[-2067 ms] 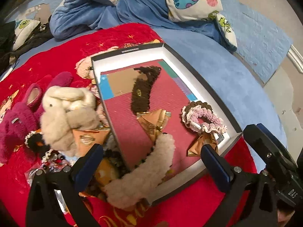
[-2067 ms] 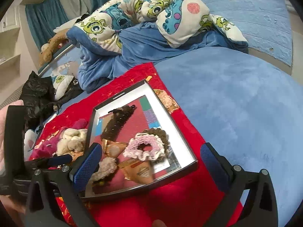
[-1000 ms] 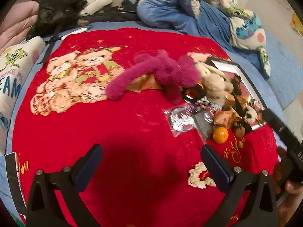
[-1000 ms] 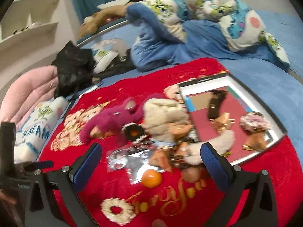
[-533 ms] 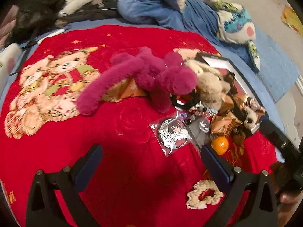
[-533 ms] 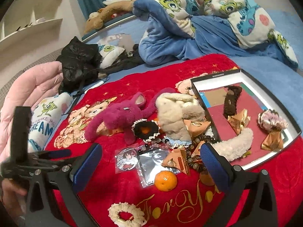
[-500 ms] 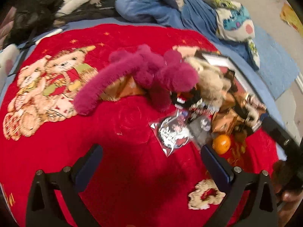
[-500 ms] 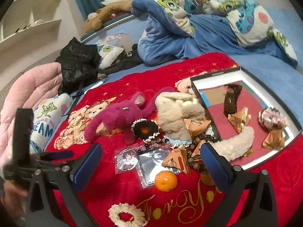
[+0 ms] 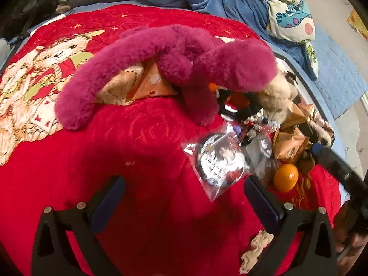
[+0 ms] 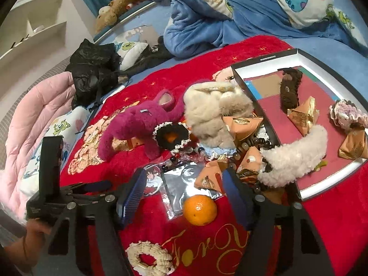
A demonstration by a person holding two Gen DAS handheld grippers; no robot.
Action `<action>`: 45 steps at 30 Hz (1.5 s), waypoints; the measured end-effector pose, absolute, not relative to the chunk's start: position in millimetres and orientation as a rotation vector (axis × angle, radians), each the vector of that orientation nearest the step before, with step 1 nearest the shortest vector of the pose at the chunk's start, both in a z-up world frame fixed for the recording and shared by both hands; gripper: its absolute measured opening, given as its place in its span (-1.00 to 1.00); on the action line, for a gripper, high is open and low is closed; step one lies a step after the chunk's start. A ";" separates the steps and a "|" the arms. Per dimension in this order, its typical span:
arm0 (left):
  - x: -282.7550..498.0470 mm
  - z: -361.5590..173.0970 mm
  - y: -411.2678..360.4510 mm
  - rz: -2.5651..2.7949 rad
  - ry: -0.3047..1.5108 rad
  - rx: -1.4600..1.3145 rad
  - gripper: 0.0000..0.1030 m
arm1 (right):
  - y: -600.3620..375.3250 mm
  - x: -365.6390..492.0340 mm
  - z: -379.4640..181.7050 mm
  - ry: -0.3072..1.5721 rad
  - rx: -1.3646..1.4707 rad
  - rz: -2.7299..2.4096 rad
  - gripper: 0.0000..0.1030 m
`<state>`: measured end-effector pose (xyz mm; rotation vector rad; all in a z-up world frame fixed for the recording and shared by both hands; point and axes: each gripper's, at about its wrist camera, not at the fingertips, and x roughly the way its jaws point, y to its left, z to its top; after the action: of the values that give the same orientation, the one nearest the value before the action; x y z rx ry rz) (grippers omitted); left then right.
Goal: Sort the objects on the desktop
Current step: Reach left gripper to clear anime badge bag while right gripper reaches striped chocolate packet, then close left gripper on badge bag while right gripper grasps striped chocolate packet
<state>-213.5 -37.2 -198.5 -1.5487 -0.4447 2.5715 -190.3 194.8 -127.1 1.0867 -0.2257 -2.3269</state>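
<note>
Our left gripper (image 9: 184,197) hovers low over the red fleece blanket (image 9: 142,151), fingers spread wide and holding nothing, angled toward a bagged round badge (image 9: 218,158) lying flat just ahead of its right finger. Our right gripper (image 10: 184,191) sits open too, its ribbed blue pads (image 10: 132,193) flanking a smooth orange (image 10: 199,210) without touching it, as far as we can tell. Beyond it lies a heap: a shaggy magenta plush (image 10: 138,124), a cream fleece toy (image 10: 214,112), a black scrunchie with white lace edging (image 10: 171,135), dark beads and crinkled foil pyramid packets (image 10: 241,124). A knitted cream scrunchie (image 10: 149,260) lies nearest us. The black-rimmed box lid (image 10: 329,181) at right holds a brown furry clip (image 10: 289,89), more packets and a fluffy white headband (image 10: 292,154) draped over its edge.
</note>
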 end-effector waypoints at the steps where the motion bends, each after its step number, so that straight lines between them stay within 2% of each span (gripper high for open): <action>1: -216.1 -199.6 -35.1 2.565 -0.437 -1.550 1.00 | 193.8 -191.8 -128.6 -0.215 1.091 -2.326 0.32; 5: -229.9 -208.2 -17.7 2.568 -0.290 -1.572 1.00 | 191.8 -202.2 -137.1 -0.195 1.137 -2.334 0.32; 8: -236.7 -215.5 -12.8 2.605 -0.290 -1.526 1.00 | 192.5 -205.2 -144.1 -0.229 1.152 -2.320 0.32; 12: -239.8 -221.3 -5.3 2.691 -0.250 -1.418 1.00 | 187.4 -206.3 -155.2 -0.194 1.204 -2.304 0.10; 16: -237.8 -223.3 -3.7 2.703 -0.245 -1.379 1.00 | 184.7 -207.4 -162.2 -0.181 1.237 -2.293 0.03; 19: -238.9 -223.6 -2.6 2.690 -0.234 -1.378 1.00 | 182.8 -209.1 -164.8 -0.156 1.251 -2.318 -0.17; 21: -238.5 -223.9 -2.3 2.684 -0.233 -1.370 0.98 | 182.6 -211.0 -167.6 -0.160 1.274 -2.314 -0.41; 22: -237.4 -223.6 -2.2 2.683 -0.230 -1.358 0.93 | 183.4 -211.9 -169.3 -0.180 1.283 -2.301 -0.43; 23: -235.0 -222.4 -2.5 2.693 -0.227 -1.339 0.71 | 185.2 -212.4 -170.1 -0.217 1.291 -2.288 -0.44; 24: -231.3 -220.4 -4.1 2.707 -0.238 -1.319 0.39 | 187.0 -213.3 -170.6 -0.247 1.305 -2.278 -0.45; 25: -228.2 -219.4 -6.5 2.720 -0.254 -1.317 0.23 | 187.5 -213.4 -171.2 -0.262 1.310 -2.271 -0.46; 26: -224.3 -219.2 -10.7 2.736 -0.268 -1.315 -0.08 | 187.5 -213.7 -171.0 -0.274 1.310 -2.267 -0.50; 27: -221.9 -219.4 -15.2 2.738 -0.287 -1.311 -0.28 | 187.1 -212.4 -169.9 -0.267 1.305 -2.273 -0.51; 28: -220.9 -219.4 -18.7 2.728 -0.312 -1.308 -0.35 | 186.1 -210.9 -168.9 -0.255 1.300 -2.275 -0.51; 30: -218.3 -218.7 -30.3 2.701 -0.417 -1.295 -0.65 | 184.8 -208.2 -167.2 -0.245 1.289 -2.279 -0.54; 32: -215.0 -217.6 -35.9 2.675 -0.471 -1.284 -0.79 | 184.4 -206.6 -166.0 -0.246 1.283 -2.279 -0.59; 35: -209.6 -212.9 -32.9 2.690 -0.378 -1.282 -0.86 | 181.4 -204.3 -163.2 -0.223 1.267 -2.292 -0.65; 38: -192.4 -212.7 -21.0 2.707 -0.297 -1.280 -0.86 | 179.5 -198.7 -159.2 -0.205 1.246 -2.300 -0.68; 45: -188.6 -200.6 -37.2 2.718 -0.354 -1.320 -0.86 | 174.6 -195.8 -149.9 -0.205 1.218 -2.301 -0.70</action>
<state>-188.6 -37.2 -200.6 -1.3202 -0.3545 2.7178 -195.8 174.6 -149.9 1.2179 -0.2048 -2.3005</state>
